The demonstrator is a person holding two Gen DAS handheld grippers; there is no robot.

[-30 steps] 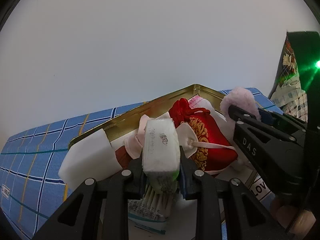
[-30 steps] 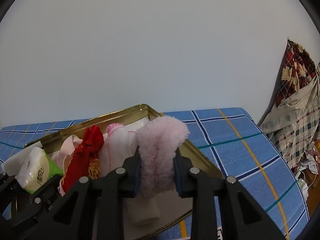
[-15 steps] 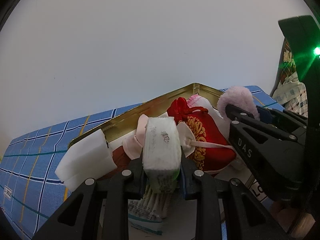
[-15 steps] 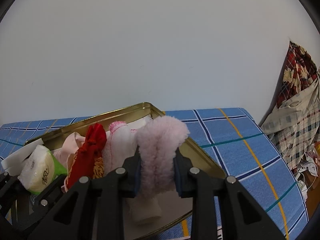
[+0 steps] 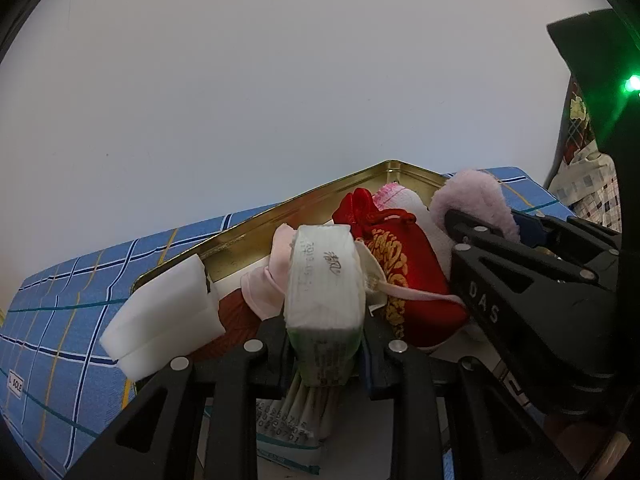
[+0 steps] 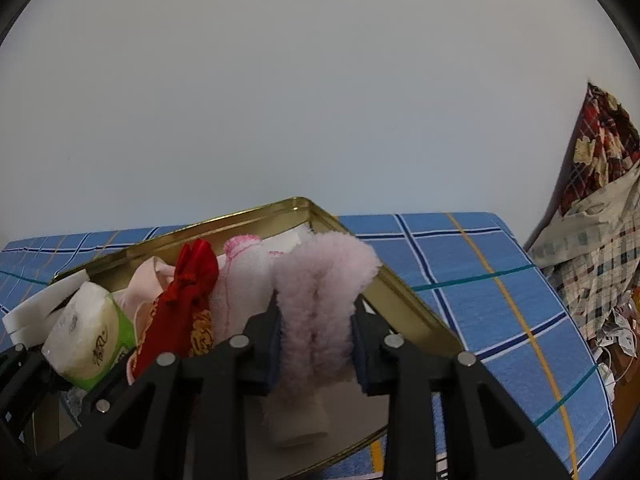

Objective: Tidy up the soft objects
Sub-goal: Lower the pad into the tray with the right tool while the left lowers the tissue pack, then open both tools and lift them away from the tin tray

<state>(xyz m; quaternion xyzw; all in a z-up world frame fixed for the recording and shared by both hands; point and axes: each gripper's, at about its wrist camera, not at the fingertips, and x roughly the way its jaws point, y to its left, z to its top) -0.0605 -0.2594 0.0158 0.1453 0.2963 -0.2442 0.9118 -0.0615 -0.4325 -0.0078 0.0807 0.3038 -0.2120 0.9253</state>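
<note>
A blue checked cloth covers the surface; patterned fabrics hang at right.

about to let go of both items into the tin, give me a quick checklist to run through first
1. Tissue pack clamped in left hand-held gripper: ok.
2. Pink fluffy item between the opening jaws of the right hand-held gripper: ok.
3. Both items over the gold tin: ok.
4. Free floor space under the fluffy item: ok, pale bottom shows.
5. Space under the tissue pack: cannot tell, another packet lies there.
6. Red pouch clear of both grippers: cannot tell.
</note>
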